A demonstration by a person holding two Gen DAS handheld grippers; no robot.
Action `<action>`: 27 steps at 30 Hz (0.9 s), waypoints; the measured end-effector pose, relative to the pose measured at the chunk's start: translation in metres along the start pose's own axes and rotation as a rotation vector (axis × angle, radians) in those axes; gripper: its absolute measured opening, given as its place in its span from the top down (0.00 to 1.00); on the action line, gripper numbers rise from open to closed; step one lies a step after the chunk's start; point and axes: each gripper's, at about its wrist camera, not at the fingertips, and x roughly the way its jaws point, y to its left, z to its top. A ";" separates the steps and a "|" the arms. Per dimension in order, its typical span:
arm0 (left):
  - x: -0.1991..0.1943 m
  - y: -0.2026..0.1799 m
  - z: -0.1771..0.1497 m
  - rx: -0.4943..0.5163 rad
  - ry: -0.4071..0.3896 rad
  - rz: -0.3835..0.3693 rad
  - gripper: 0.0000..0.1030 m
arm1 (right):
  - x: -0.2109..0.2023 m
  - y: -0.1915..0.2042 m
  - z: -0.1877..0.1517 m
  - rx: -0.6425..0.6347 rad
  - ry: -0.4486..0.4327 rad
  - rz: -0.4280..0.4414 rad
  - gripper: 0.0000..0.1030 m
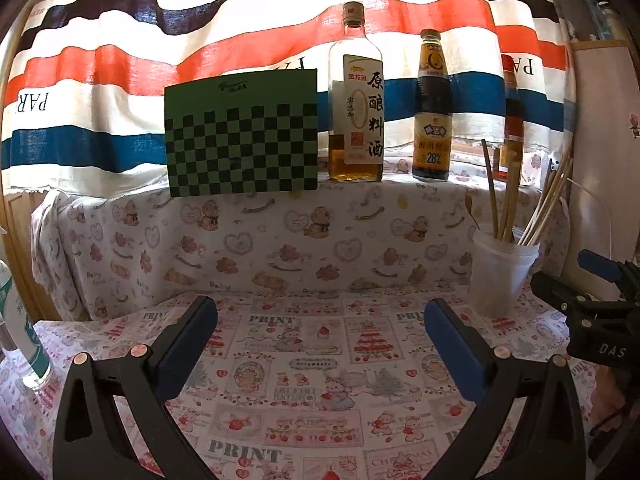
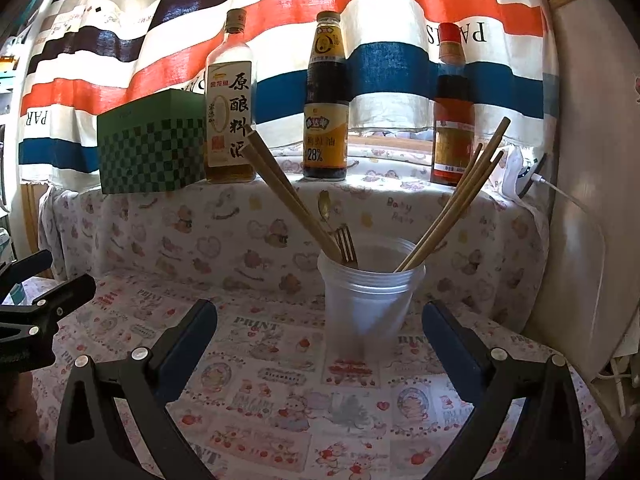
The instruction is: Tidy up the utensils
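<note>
From the left wrist camera, the left gripper point(image 1: 320, 316) hovers over the counter point(image 1: 280, 360), which is draped in a red-and-white printed cloth; its blue-padded black jaws stand wide apart with nothing between them. Far right on the counter stands a translucent plastic cup point(image 1: 502, 272) holding light wooden chopsticks point(image 1: 520, 200) that lean outward. The right gripper point(image 1: 600, 296) enters at the right edge, just beside the cup. On a raised ledge behind — covered in a bear-patterned cloth — sit a green checkered box point(image 1: 242, 136), a clear bottle of amber cooking wine point(image 1: 356, 96) and a dark sauce bottle with a yellow label point(image 1: 433, 108).

From the right wrist camera, the right gripper point(image 2: 320, 316) faces the translucent plastic cup point(image 2: 370, 292), which stands on the counter point(image 2: 280, 380) ahead of and between its jaws — these are wide apart and touch nothing. Inside the cup, wooden chopsticks point(image 2: 288, 192) fan left and right, with a gold metal fork point(image 2: 346, 244) upright among them. The left gripper point(image 2: 44, 300) shows at the left edge. A red-capped bottle point(image 2: 454, 108) stands on the ledge to the right of the dark one.
</note>
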 end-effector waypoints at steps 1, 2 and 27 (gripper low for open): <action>0.000 0.000 0.000 -0.002 -0.001 0.000 0.00 | 0.000 0.000 0.000 0.002 0.001 -0.003 0.00; 0.000 0.000 0.000 -0.002 -0.001 -0.001 0.00 | 0.000 -0.001 0.000 0.003 0.000 -0.010 0.00; 0.000 0.000 0.000 -0.001 0.000 0.002 0.00 | 0.001 0.001 0.000 -0.002 0.001 -0.013 0.00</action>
